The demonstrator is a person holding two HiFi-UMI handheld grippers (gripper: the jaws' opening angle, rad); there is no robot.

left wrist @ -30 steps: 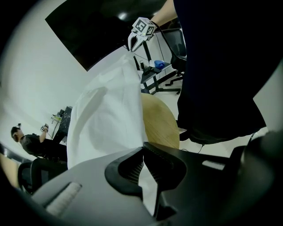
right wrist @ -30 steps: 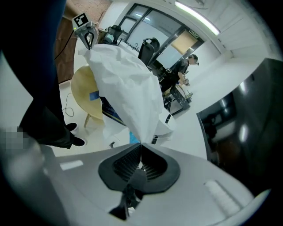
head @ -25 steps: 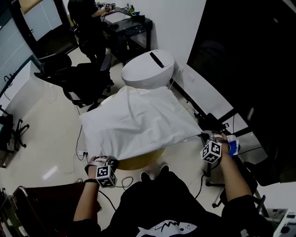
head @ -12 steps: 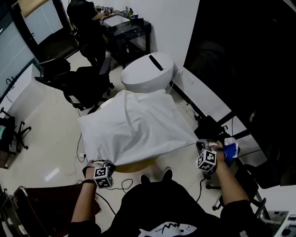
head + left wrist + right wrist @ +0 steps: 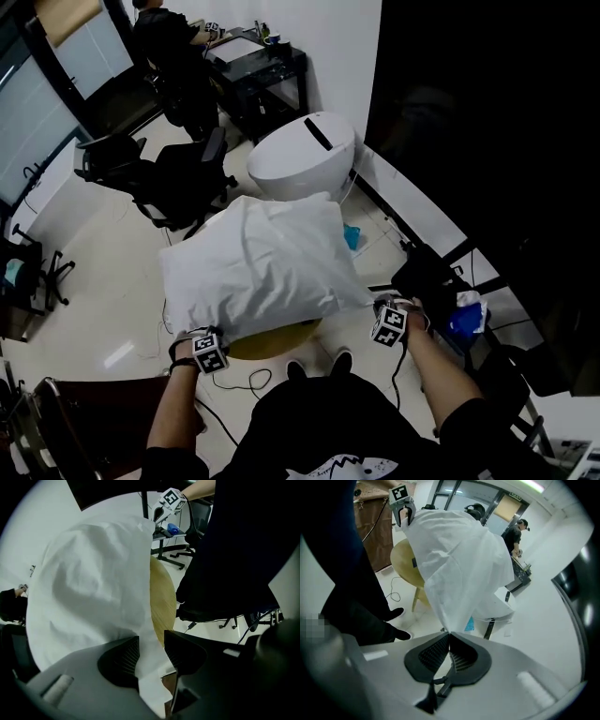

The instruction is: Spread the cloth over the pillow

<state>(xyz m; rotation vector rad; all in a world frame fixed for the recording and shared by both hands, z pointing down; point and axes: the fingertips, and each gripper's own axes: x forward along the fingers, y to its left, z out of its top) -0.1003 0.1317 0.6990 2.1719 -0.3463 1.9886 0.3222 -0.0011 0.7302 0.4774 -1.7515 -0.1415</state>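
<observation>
Down it comes. A second ago the cloth (image 5: 253, 262) was stretched flat and high between my two hands. Now it has sunk and taken a plump, rounded shape, which I read as the pillow underneath, fully covered and out of sight on the round wooden counter (image 5: 277, 337).

On my left gripper (image 5: 151, 644) the jaws have just been opening. They stand apart with the hem hanging loose between the ribbed pads, and neither pad is pressing on it. So that corner looks released.

My right gripper (image 5: 449, 637) is another story: its jaws are together, pinching a corner, and the fabric fans up from that pinch in a tight cone.

I'd say the spread is nearly done, with one corner left to let go.

The cloth is thin, white and matte. It creases softly across the top and falls in limp folds over the near edge. The counter's pale yellow disc peeps out below, smooth and hard-edged against all that slack fabric.
</observation>
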